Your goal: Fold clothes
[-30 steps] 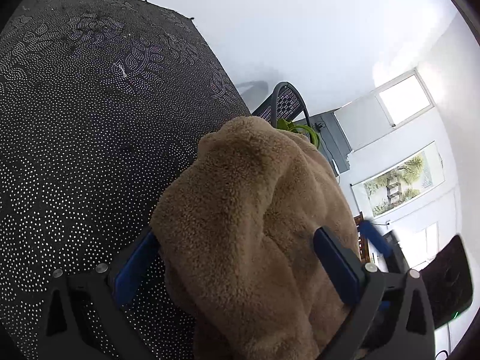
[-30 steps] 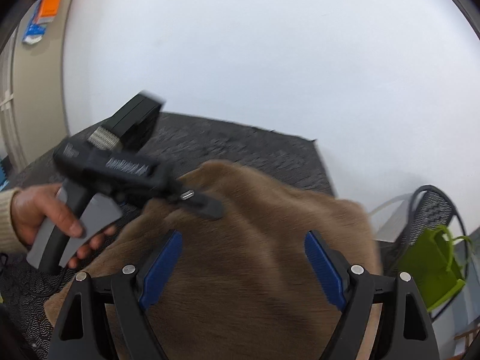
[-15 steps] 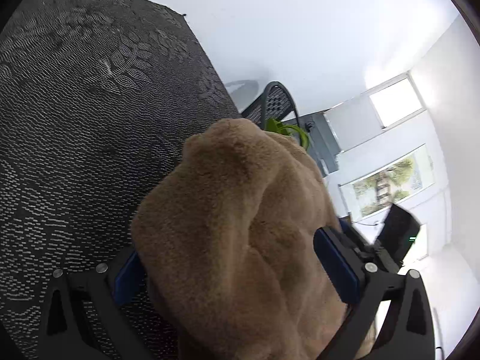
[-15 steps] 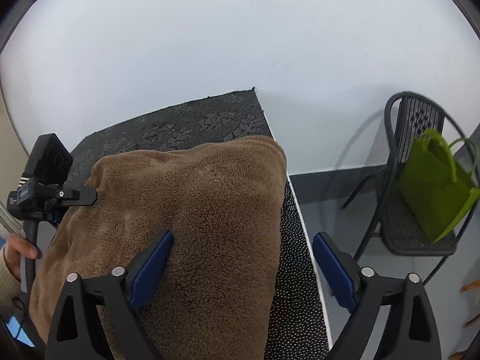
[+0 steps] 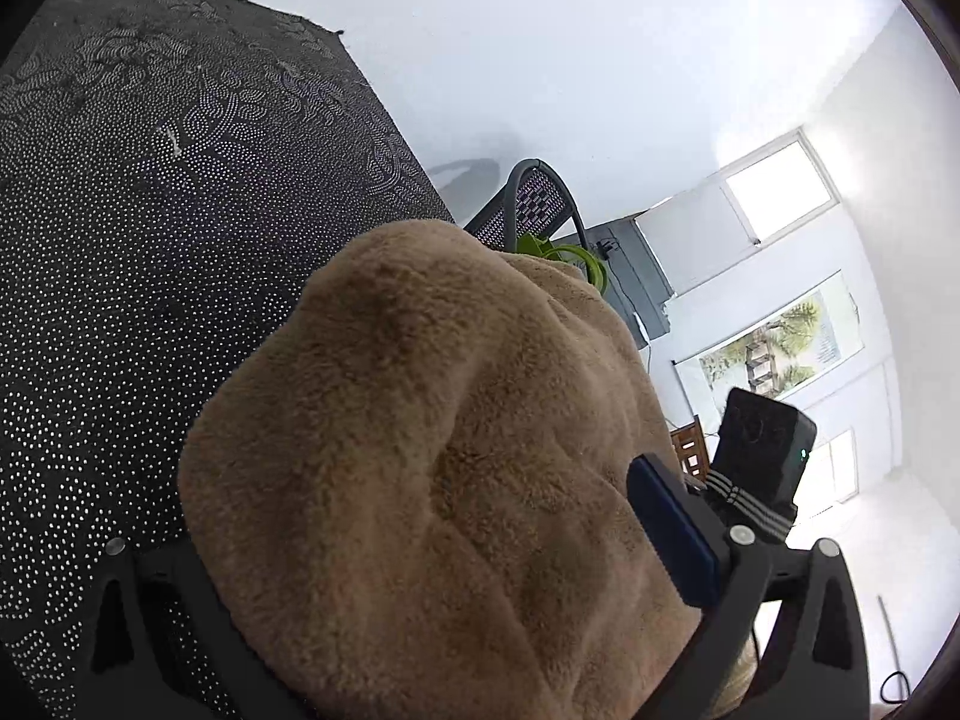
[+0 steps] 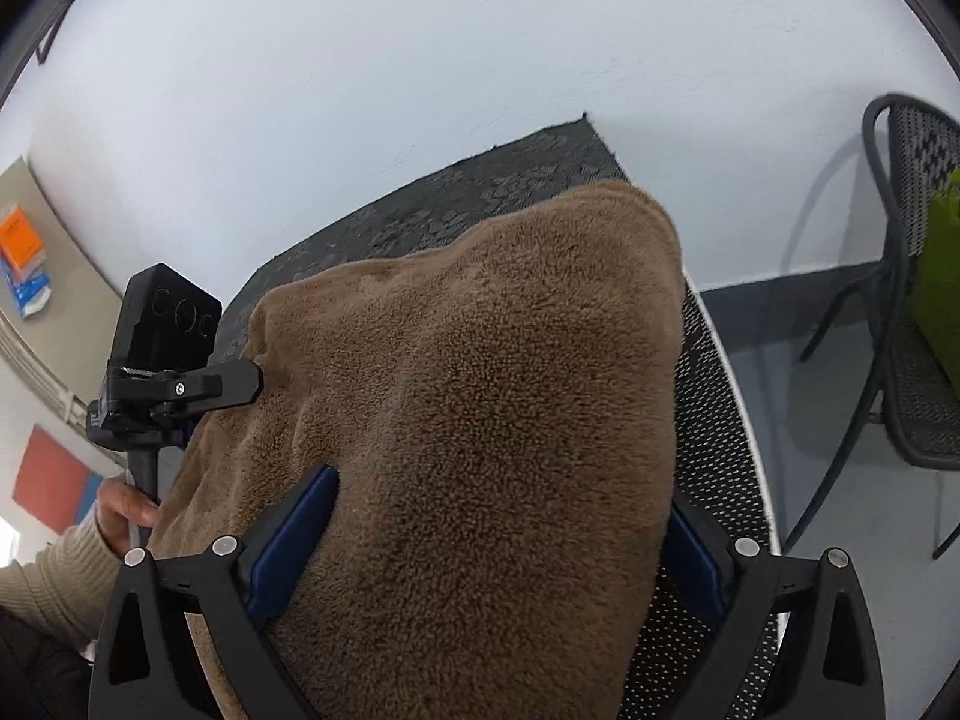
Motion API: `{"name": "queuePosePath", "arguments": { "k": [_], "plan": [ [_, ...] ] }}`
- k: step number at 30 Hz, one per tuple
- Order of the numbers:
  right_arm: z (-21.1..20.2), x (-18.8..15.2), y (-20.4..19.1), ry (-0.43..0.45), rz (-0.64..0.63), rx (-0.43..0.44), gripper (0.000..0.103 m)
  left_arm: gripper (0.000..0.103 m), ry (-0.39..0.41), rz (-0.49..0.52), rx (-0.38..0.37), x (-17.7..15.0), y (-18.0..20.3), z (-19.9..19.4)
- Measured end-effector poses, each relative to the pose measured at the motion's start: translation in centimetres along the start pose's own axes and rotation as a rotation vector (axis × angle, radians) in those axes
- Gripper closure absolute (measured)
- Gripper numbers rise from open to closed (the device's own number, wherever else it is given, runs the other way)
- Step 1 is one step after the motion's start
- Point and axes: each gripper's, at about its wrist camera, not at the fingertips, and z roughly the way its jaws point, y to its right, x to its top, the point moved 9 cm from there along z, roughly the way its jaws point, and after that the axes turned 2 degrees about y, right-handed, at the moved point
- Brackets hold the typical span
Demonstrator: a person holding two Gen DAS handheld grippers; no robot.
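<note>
**A:** Fleece (image 6: pixel 480 390) is what fills the right wrist view now. Half a second ago it reached only the near blue pad, and dotted cloth showed through the rest of the gap.

**B:** So the right gripper (image 6: pixel 498 498) has swung in over the bundle. Has it clamped down?

**A:** No, it's released. The jaws are spread wide with the pile lying between them, and I see no pinch. I take it as lined up for a fresh hold on this edge.

**B:** And the left gripper (image 5: pixel 420 510)?

**A:** It's hardly moved. The brown garment bulges between its jaws too, and it now covers the pad that showed blue a second ago. I can't tell whether it is clenched or only straddling the fabric. In the right view one of its fingers touches the fleece's far side, with a hand (image 6: pixel 123 507) in a ribbed beige sleeve on the grip.

**B:** Where does the garment sit?

**A:** It's heaped on the black tablecloth (image 5: pixel 150 240), near the table's corner and edge.

**B:** What about textures?

**A:** The fleece is thick, plush and tan, with soft rounded folds and no crisp creases. It looks bulky and likely springy, so a fold may not stay flat. The cloth is thin, with pale dots in floral swirls. Beyond the table there's a dark metal mesh chair (image 6: pixel 900 300) holding a lime-green bag (image 6: pixel 942 276).
</note>
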Motion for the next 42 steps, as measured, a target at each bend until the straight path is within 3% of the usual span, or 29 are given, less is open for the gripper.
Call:
{"name": "queuePosePath", "arguments": {
  "k": [4, 8, 12, 17, 22, 38, 39, 42],
  "plan": [
    [1.6, 0.3, 0.8, -0.026, 0.024, 0.045, 0.005, 0.000, 0.003, 0.019, -0.006, 0.0, 0.2, 0.4],
    [1.9, 0.4, 0.1, -0.022, -0.014, 0.040, 0.019, 0.000, -0.010, 0.069, -0.020, -0.4, 1.0, 1.0],
    [2.4, 0.8, -0.3, 0.001, -0.034, 0.020, 0.028, 0.001, -0.009, 0.051, -0.048, -0.1, 1.4, 1.8],
    [1.7, 1.4, -1.3, 0.044, -0.039, 0.008, 0.036, 0.010, -0.017, 0.045, -0.073, -0.3, 2.4, 2.1],
    [0.7, 1.6, -2.1, 0.061, -0.066, -0.031, 0.036, 0.015, 0.004, 0.081, -0.062, 0.1, 3.5, 2.0],
    [0.6, 2.1, -1.4, 0.070, -0.047, -0.060, 0.037, 0.015, 0.012, 0.103, -0.042, -0.2, 5.2, 2.9],
    [0.6, 2.1, -1.3, 0.071, -0.046, -0.061, 0.037, 0.015, 0.011, 0.103, -0.043, -0.3, 3.7, 1.1],
    [0.5, 2.1, -1.3, 0.076, -0.051, -0.063, 0.037, 0.015, 0.004, 0.110, -0.030, -0.5, 3.8, 0.5]
  ]
}}
